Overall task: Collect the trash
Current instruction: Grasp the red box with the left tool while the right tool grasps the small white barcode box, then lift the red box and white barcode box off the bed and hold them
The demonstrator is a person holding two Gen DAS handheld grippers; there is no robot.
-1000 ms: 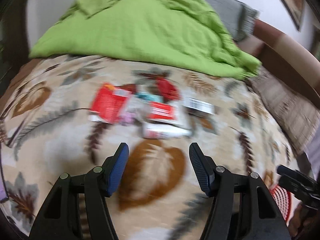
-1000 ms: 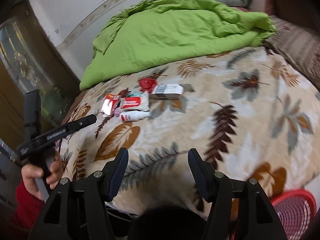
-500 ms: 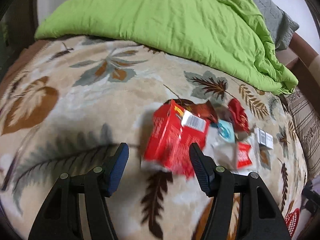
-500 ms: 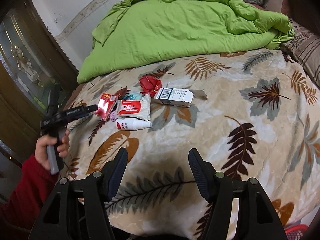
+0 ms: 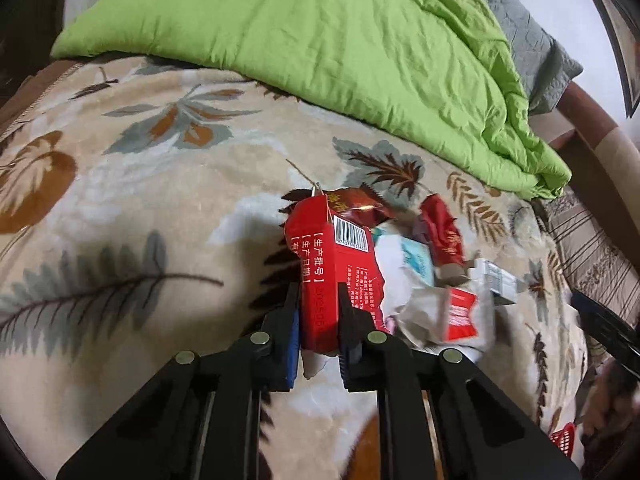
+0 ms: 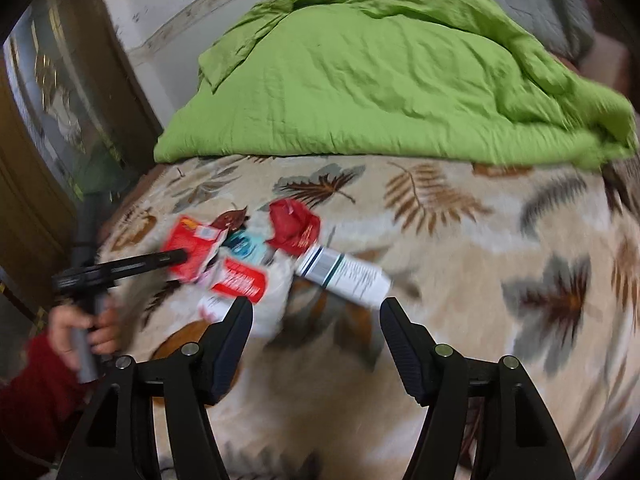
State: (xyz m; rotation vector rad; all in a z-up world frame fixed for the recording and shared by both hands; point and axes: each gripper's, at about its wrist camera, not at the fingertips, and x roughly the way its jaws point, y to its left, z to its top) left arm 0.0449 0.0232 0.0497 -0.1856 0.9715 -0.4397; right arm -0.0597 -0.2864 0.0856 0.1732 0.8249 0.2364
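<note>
Trash point(image 5: 420, 280) lay in a small heap on the leaf-patterned blanket point(image 5: 160, 208), below the green duvet point(image 5: 320, 48). Left gripper point(image 5: 318, 312) had just closed its jaws and pinched the red carton point(image 5: 332, 268) at the heap's edge. Right gripper point(image 6: 316, 320) stood wide, its jaws having just opened further, with nothing gripped, just short of the white box point(image 6: 344, 276).

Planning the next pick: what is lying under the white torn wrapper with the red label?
The white wrapper rests on the leaf-print blanket, overlapping a teal packet and touching the red box. Anything fully beneath it is hidden.
</note>
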